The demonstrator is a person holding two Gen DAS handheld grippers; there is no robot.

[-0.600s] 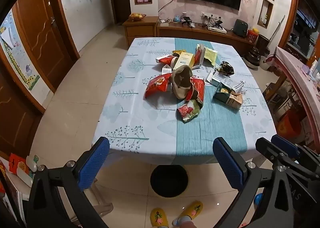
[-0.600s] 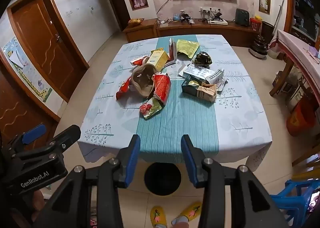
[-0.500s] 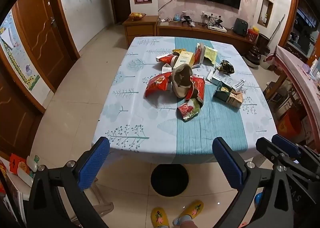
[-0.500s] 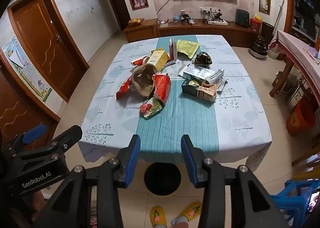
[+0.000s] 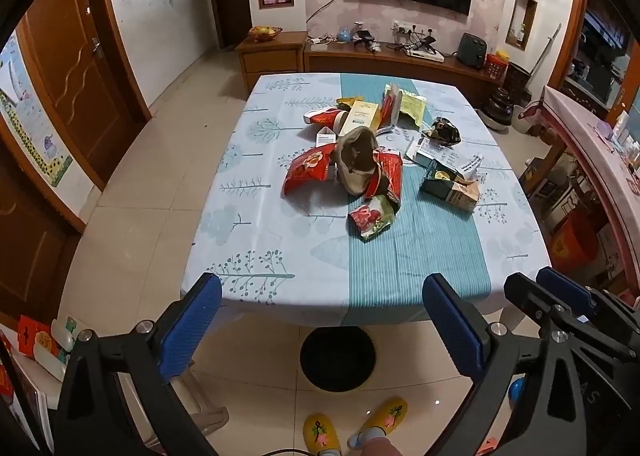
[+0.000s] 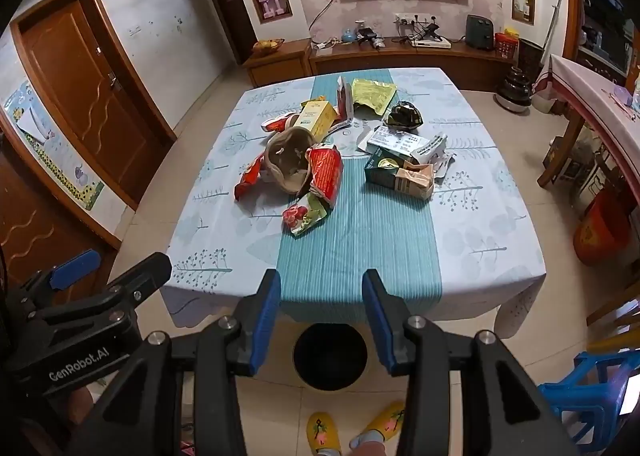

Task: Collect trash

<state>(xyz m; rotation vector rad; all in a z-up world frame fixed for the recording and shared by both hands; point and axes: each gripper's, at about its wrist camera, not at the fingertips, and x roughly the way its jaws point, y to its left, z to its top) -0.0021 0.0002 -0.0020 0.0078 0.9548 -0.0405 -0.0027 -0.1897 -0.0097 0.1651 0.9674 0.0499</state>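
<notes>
Trash lies heaped mid-table on a blue tree-print cloth: an open brown paper bag, red snack wrappers, a small red-green packet, a green-brown carton, a yellow box, a yellow-green pouch and a dark crumpled wrapper. My left gripper is open wide and empty, held before the table's near edge. My right gripper is open narrower and empty, also short of the table.
The table's black round base stands on the tiled floor below, with the person's yellow slippers near it. A blue plastic stool is at the right. A second table and an orange bag are further right.
Both grippers have drifted very slightly; the table view is almost the same. Nothing was taken hold of or let go.
</notes>
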